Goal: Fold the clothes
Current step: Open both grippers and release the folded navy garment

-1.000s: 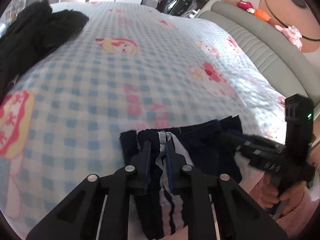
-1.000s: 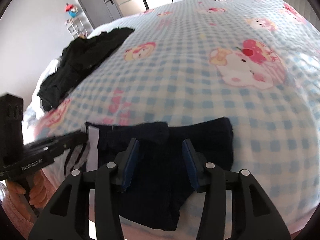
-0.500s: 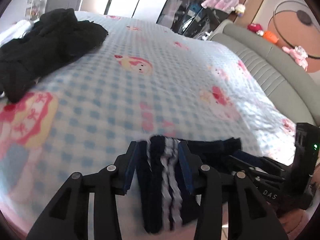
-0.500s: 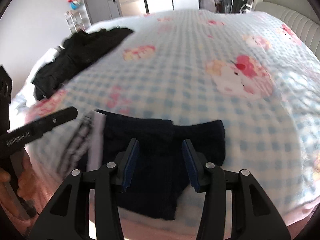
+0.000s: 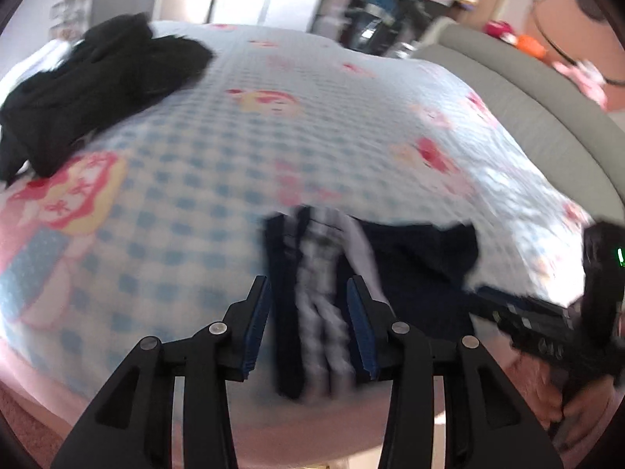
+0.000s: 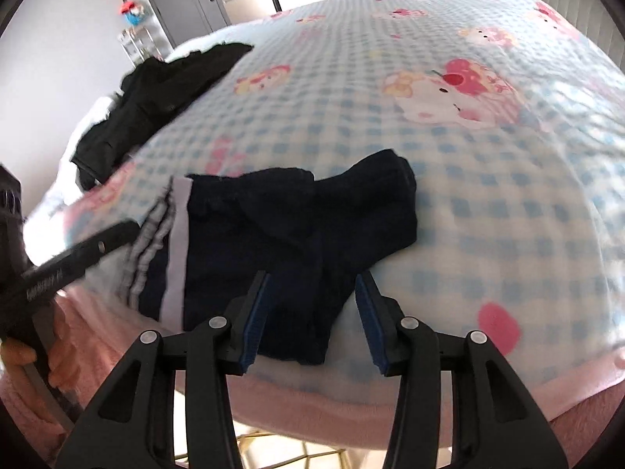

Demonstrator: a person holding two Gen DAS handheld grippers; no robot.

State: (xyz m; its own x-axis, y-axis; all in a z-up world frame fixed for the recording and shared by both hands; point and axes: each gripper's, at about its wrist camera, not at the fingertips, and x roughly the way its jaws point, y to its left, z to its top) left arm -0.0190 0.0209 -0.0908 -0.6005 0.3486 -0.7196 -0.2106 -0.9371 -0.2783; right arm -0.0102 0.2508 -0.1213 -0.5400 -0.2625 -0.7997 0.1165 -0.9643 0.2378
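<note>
A small dark navy garment (image 6: 273, 242) with white stripes along its left side lies folded near the front edge of the bed; it also shows in the left wrist view (image 5: 390, 265). My left gripper (image 5: 308, 326) is open and empty, its jaws either side of the striped edge (image 5: 324, 297) and just short of it. My right gripper (image 6: 310, 314) is open and empty, hovering over the garment's near right part. The left gripper (image 6: 70, 262) shows at the left of the right wrist view, the right gripper (image 5: 547, 324) at the right of the left wrist view.
The bed has a blue-checked cartoon blanket (image 6: 429, 125) over a pink edge (image 6: 351, 391). A heap of black clothes (image 5: 90, 90) lies at the far left, also seen in the right wrist view (image 6: 164, 93). A grey padded headboard (image 5: 539, 109) runs along the right.
My left gripper opened and let go of the striped edge, then drew back toward the bed's front edge. The right gripper stayed open and also pulled back a little.
</note>
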